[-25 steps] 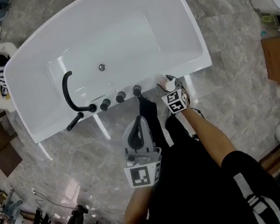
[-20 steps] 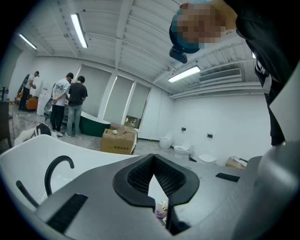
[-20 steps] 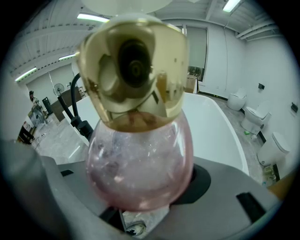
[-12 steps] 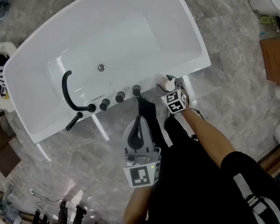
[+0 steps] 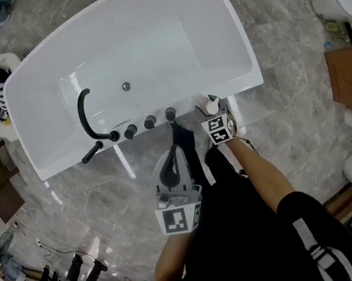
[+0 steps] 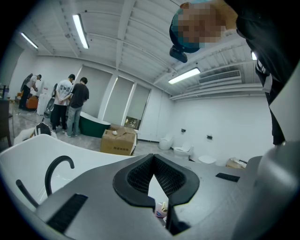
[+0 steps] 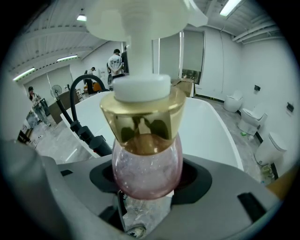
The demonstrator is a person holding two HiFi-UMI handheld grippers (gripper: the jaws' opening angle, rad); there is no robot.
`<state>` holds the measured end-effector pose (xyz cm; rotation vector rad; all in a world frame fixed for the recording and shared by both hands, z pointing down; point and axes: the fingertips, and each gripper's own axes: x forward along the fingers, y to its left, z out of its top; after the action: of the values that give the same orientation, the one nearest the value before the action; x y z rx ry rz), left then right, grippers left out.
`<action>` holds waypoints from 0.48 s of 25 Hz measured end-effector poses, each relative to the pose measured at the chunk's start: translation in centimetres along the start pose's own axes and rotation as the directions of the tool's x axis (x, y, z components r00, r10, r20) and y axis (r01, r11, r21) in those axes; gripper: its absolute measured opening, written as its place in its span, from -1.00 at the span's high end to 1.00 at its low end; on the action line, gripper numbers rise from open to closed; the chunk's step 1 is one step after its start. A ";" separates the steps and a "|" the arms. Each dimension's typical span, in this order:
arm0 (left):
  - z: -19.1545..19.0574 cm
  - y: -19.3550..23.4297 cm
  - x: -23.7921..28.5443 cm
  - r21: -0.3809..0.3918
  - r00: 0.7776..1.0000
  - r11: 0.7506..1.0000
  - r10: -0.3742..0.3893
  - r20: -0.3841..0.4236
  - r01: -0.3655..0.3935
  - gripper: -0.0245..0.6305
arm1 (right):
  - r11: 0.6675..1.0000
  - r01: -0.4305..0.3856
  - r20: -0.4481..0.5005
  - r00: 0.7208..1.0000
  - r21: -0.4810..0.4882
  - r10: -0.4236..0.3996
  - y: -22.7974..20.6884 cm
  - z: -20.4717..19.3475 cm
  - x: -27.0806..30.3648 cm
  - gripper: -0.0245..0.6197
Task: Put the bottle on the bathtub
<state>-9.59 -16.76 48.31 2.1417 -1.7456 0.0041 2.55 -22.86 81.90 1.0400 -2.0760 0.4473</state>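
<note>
Placing step: bathtub [image 5: 241,45] edge just beyond your jaws.
Your right gripper [image 7: 146,183] clamps the bottle [image 7: 146,161]; left gripper [image 6: 155,182] closed, empty. Lower, then release.

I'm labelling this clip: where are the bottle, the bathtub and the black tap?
bottle [image 7: 146,173]: right gripper view, on its pink body.
bathtub [image 5: 147,42]: head view, on its bare inside floor.
black tap [image 5: 81,115]: head view, on its curved spout.

Not much going on here. The only real change is off past the near-left corner of the white freestanding bathtub [image 5: 240,40]: the people [image 5: 84,273] on the grey marble floor [image 5: 107,207] have shuffled to new spots. The whole view has also nudged slightly left.
</note>
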 end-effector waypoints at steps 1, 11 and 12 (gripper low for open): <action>0.1 -0.1 0.0 -0.005 1.000 1.000 0.000 -0.001 0.000 0.88 | 1.000 0.003 0.000 1.000 -0.002 -0.003 0.0 0.1 -0.2 0.16; 0.9 -1.8 -0.5 0.006 0.999 1.000 -0.029 0.035 0.029 0.88 | 1.000 0.016 0.011 1.000 -0.010 -0.016 -0.7 0.0 -2.9 0.15; 0.9 -2.0 -0.8 0.020 0.999 0.999 -0.036 0.038 0.036 0.88 | 1.000 0.015 0.010 1.000 -0.010 -0.015 -0.7 -0.1 -3.2 0.15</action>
<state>-8.09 -15.97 46.70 2.2000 -1.7345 -0.0299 4.36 -21.49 79.48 1.0533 -2.0754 0.4242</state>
